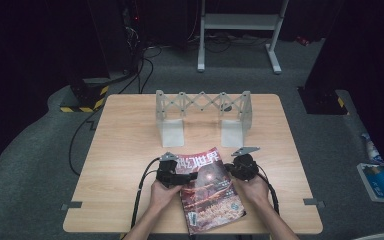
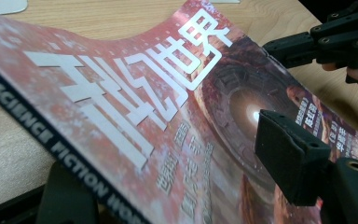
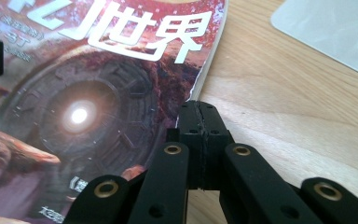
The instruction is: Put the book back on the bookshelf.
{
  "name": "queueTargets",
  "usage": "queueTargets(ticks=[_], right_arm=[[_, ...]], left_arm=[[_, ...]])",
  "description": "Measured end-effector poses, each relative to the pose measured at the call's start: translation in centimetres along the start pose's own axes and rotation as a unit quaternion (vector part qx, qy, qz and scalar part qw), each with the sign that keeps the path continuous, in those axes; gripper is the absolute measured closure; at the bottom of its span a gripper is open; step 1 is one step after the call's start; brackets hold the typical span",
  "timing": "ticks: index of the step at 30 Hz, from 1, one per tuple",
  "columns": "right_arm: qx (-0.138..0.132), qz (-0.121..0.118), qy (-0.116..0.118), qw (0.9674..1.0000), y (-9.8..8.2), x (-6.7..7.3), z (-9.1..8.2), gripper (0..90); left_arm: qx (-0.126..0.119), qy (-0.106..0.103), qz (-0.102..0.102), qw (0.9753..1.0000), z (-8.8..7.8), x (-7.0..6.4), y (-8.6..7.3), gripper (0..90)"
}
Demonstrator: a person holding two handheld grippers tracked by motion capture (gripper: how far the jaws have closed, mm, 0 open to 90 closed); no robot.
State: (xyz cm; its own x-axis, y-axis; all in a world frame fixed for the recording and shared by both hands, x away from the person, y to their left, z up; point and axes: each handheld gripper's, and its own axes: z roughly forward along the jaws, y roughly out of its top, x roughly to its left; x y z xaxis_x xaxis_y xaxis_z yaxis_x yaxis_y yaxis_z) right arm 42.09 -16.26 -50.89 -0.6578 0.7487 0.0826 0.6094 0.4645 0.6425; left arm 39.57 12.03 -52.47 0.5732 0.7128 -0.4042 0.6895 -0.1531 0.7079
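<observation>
Looks like a lab or test studio set up for recording. Shown by a lone light-wood table [image 1: 130, 150] on grey carpet [image 1: 35, 165], ringed by black curtains [image 1: 370, 45], with loose cables [image 1: 145, 60] running to dark equipment stands [image 1: 87, 95] marked with yellow-black hazard tape, and a white metal frame [image 1: 240, 22] behind. Also a grey scissor-lattice rack [image 1: 203, 107] standing at the table's far edge.

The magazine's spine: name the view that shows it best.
The left gripper view: the magazine's spine runs across it, close enough to read "SCIENCE FICTION". The high view shows the whole magazine, spine side too small to read. The right gripper view shows its cover and opposite edge.
</observation>
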Motion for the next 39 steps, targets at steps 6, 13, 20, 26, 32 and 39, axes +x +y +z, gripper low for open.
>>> queueTargets(ticks=[6, 13, 20, 26, 32, 39], right_arm=[[-0.005, -0.001, 0.005, 1.0, 0.1, 0.2, -0.2, 89.7], [-0.008, 0.004, 0.013, 0.9999, 0.0, -0.1, 0.0, 89.8], [0.003, 0.003, 0.008, 1.0, -0.1, 0.0, 0.2, 89.8], [-0.003, -0.009, 0.007, 0.9999, -0.2, 0.1, 0.2, 89.6], [-0.004, -0.011, 0.005, 0.9999, -0.3, 0.4, 0.2, 89.3], [-0.008, -0.011, 0.006, 0.9999, -0.4, 0.6, 0.2, 89.1]], left_arm=[[0.012, 0.01, 0.003, 0.9999, 0.1, -0.2, 0.6, 32.8], [0.019, 0.005, -0.005, 0.9998, 0.2, -0.2, 0.7, 36.1], [0.026, 0.007, -0.022, 0.9994, 0.2, -0.1, 0.7, 42.6], [0.023, 0.009, -0.024, 0.9994, -0.2, -0.3, 0.8, 54.2], [0.018, 0.012, -0.029, 0.9994, -0.6, -0.5, 1.0, 64.9], [0.009, 0.012, -0.047, 0.9988, -1.1, -0.9, 1.3, 74.0]])
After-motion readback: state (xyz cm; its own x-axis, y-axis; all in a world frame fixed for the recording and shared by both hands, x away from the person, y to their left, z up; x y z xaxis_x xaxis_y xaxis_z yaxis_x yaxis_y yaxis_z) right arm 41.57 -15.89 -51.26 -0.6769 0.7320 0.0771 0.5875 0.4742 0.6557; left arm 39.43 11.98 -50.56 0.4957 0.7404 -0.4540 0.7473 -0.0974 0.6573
